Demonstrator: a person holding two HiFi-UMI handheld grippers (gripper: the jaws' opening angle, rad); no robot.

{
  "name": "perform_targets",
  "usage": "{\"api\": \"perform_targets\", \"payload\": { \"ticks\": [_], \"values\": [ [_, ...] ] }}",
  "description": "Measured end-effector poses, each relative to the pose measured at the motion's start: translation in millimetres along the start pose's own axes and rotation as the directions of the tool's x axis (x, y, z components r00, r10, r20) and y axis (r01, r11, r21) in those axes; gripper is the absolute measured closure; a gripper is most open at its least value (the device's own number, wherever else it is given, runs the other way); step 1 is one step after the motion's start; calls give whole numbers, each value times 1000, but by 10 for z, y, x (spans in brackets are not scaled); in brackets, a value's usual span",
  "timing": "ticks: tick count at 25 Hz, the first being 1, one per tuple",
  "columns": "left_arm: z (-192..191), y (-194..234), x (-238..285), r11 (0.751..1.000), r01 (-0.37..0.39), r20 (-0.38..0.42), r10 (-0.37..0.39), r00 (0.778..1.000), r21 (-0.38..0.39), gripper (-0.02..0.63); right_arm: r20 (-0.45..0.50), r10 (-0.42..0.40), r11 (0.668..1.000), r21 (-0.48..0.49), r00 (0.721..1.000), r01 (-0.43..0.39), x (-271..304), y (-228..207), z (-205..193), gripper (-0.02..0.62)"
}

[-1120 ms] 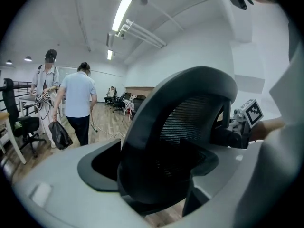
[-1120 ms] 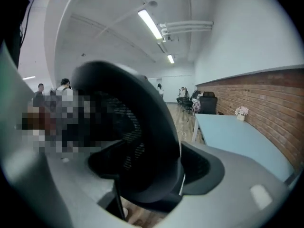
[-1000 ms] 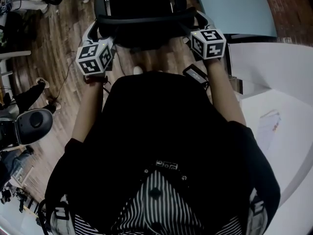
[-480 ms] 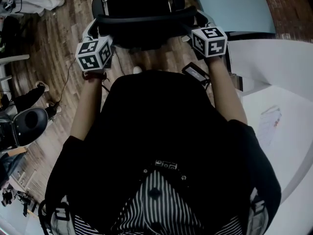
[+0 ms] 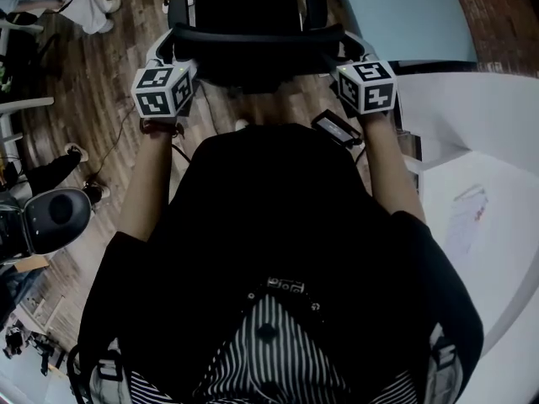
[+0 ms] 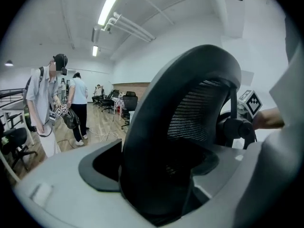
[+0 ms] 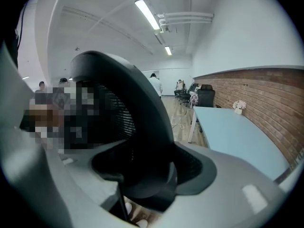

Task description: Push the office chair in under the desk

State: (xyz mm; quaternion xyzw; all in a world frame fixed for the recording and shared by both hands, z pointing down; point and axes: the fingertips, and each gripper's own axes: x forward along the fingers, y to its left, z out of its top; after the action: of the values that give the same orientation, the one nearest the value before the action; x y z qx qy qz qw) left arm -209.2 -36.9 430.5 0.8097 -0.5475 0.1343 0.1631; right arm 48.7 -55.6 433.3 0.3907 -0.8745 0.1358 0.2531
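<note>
**Left side.** A grey spare chair (image 5: 55, 217) and cables lie on the wooden floor (image 5: 101, 74). In the left gripper view, bystanders (image 6: 45, 103) stand far back in the room, well apart from the work.

**Left gripper** (image 5: 168, 57). It reaches forward and slightly down to the left end of the backrest rim (image 5: 253, 34). Its own view shows the curved rim (image 6: 190, 75) filling the gap between the jaws, which appear clamped on it.

**Centre.** The office chair (image 5: 244, 11) stands on open floor directly ahead of the person. Its back faces them, and its armrests show at either side of the seat. No desktop covers any part of it.

**Right gripper** (image 5: 344, 49). It meets the right end of the same rim. Its jaws have just been closing, and the rim (image 7: 142, 113) lies between them with both pads seemingly against it.

**Right side.** A light-blue desk (image 5: 404, 11) lies just right of the chair, beyond a white desk (image 5: 480, 116) near the person's right arm. Which of the two is the target cannot be told.

**Progress.** Judged from this layout, only the two-point hold on the backrest is secured. The chair has yet to be turned toward a desk and rolled until its seat passes beneath the top, so nearly the whole task remains.
</note>
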Motion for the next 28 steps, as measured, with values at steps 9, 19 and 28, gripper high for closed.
{"api": "perform_targets", "payload": {
  "ticks": [9,19,28],
  "values": [
    [108,207,208,996,83,-2,-83,997,42,224,1,-78,996,43,997,78,68,71,10,334],
    [514,732,919,979,187,-43,-184,982,82,225,-20,-109,988,107,994,111,568,-130,357,347],
    [1076,1179,1791,944,295,5,-298,954,146,225,-34,-231,954,189,972,233,1090,-543,823,348]
  ]
}}
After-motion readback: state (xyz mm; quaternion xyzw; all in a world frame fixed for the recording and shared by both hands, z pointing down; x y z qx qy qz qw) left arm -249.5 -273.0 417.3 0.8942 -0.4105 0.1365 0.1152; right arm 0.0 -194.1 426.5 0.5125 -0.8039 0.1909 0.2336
